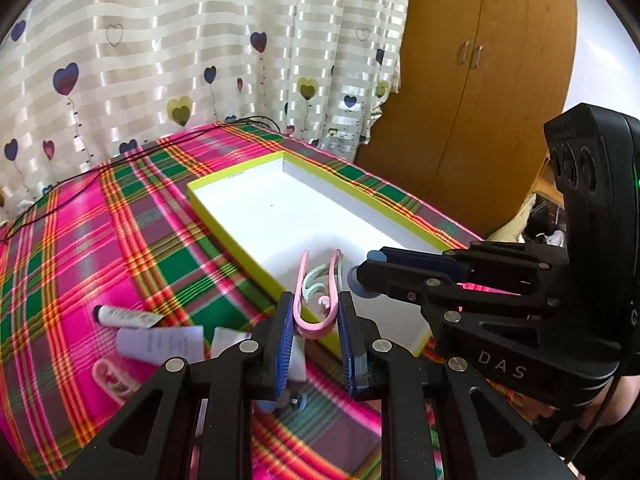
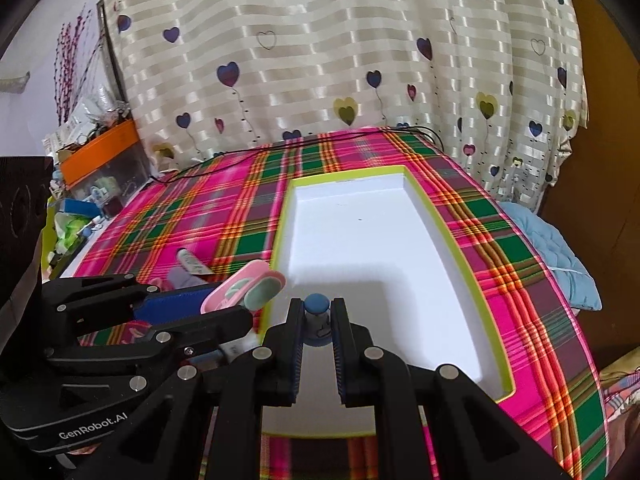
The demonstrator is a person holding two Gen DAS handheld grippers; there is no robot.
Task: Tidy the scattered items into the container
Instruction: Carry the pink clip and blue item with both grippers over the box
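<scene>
Left wrist view: the left gripper (image 1: 316, 320) is clenched on a pink clip (image 1: 316, 300), its blue-padded fingers (image 1: 285, 340) pressing the clip's looped end from both sides. The clip's two prongs reach forward over the near rim of the container (image 1: 224, 220), a shallow white tray with a yellow-green edge, so the clip hangs above the tray's near end. Just to the right, the right gripper (image 1: 362, 276) comes in sideways over the same end of the tray, grasping a small blue-capped piece (image 1: 354, 280) between its tips.

Right wrist view: the right gripper (image 2: 317, 320) holds the blue-capped piece (image 2: 317, 312) upright between narrowly spaced fingers, above the near part of the white tray floor (image 2: 380, 240). To its left, the left gripper (image 2: 208, 308) holds the pink clip (image 2: 244, 284) just at the tray's left rim.

On the plaid tablecloth (image 1: 80, 240) left of the tray lie the other scattered things: a second pink clip (image 1: 112, 376) nearest, then a pale lilac tube (image 1: 160, 344), then a white tube with a dark cap (image 1: 124, 316). A white item (image 1: 228, 340) lies partly hidden behind the left finger.

Farther back, a black cable (image 1: 120, 160) runs along the table's far edge. Behind it hangs a striped curtain with heart prints (image 1: 180, 40), and a wooden wardrobe (image 1: 480, 80) stands at the right.
</scene>
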